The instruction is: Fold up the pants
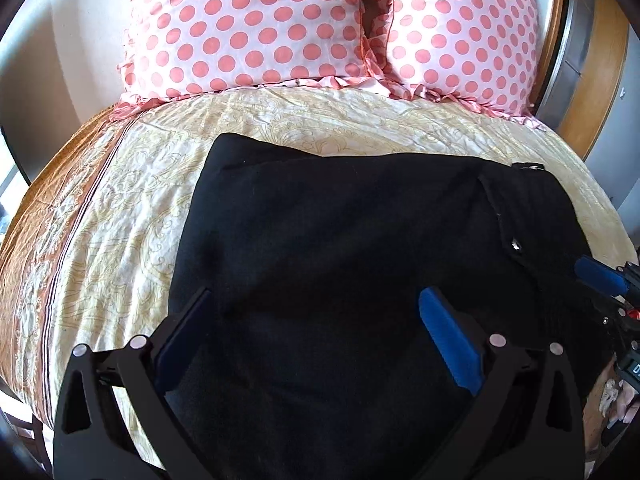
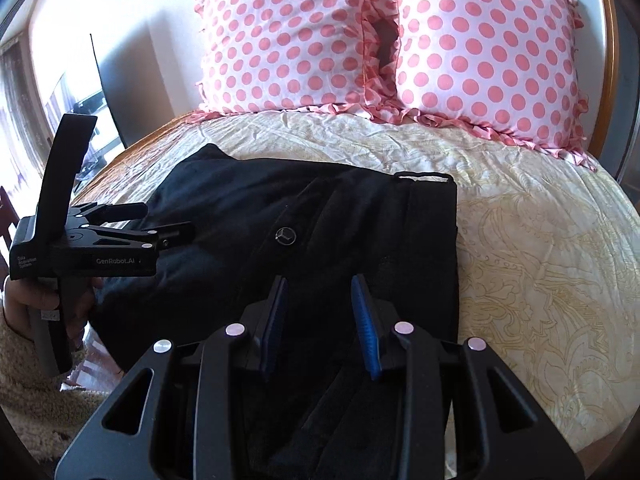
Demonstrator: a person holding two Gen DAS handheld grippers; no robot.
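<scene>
On my left, the left gripper (image 1: 316,312) hovers with fingers spread wide over the black pants (image 1: 340,240), which lie folded on the bedspread (image 1: 120,208) below the pillows (image 1: 248,28). The right gripper (image 2: 319,292) — also released, gap narrower — holds nothing. I would pinch both near-edge layers together, evenly.

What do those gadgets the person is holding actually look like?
Each is a black plastic handheld tool. The right gripper has two flat blue ribbed pads on black linkage arms with silver rivets. The left gripper looks the same; from the right camera its boxy body reads "GenRobot.AI" in white. The left hand wears a fuzzy cream sleeve.
</scene>
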